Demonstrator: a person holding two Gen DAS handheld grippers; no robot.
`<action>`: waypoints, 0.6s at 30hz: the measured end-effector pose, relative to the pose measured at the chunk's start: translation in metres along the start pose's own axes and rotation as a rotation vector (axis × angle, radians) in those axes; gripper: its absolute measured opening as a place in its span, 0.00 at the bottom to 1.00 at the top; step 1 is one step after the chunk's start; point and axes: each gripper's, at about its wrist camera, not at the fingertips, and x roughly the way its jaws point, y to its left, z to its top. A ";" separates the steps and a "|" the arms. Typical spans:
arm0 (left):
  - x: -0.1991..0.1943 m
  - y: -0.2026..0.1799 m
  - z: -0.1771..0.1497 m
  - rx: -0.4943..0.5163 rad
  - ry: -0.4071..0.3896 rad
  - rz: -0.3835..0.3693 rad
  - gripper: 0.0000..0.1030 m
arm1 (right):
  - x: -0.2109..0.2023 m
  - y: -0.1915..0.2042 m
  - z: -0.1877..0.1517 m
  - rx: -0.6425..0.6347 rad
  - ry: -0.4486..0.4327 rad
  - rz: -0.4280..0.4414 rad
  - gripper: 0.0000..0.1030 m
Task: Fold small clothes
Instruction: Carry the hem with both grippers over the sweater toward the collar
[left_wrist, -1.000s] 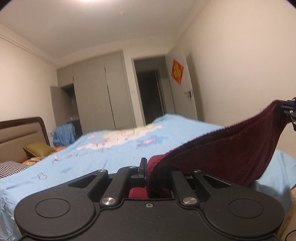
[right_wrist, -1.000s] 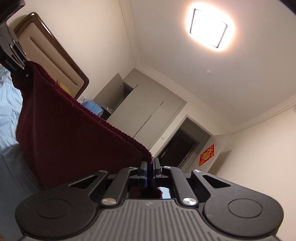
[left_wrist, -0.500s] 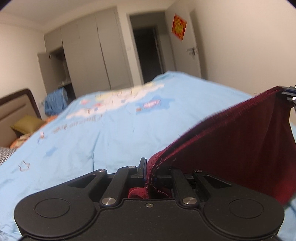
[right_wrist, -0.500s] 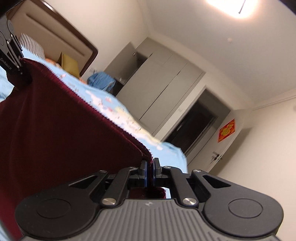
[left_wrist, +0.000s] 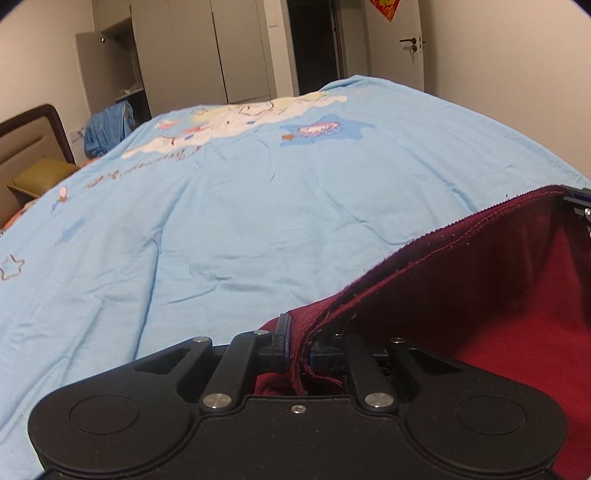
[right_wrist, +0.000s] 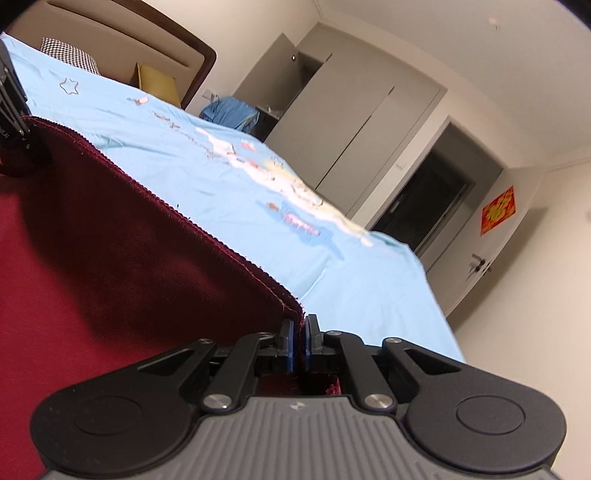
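Dark maroon knitted garment (left_wrist: 480, 295), ribbed stitched hem along the top edge, brighter red on the inner face. Stretched taut between two corners, hem running straight, body hanging slack below, above the light blue printed bedspread (left_wrist: 221, 221).

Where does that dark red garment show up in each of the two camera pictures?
Left wrist view: the dark red garment fills the lower right, its hem rising from the left gripper to the right edge.
Right wrist view: the garment fills the lower left, its hem running from the upper left edge down to the right gripper.
Shared landmark: the red paper decoration on the door.
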 end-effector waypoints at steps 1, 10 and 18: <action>0.006 0.001 -0.001 -0.012 0.011 -0.006 0.14 | 0.006 0.001 -0.002 0.007 0.011 0.006 0.06; 0.034 0.012 -0.007 -0.106 0.046 -0.055 0.31 | 0.034 0.007 -0.038 0.043 0.074 0.029 0.06; 0.023 0.024 -0.001 -0.113 0.005 0.019 0.89 | 0.040 0.009 -0.045 0.056 0.092 0.011 0.20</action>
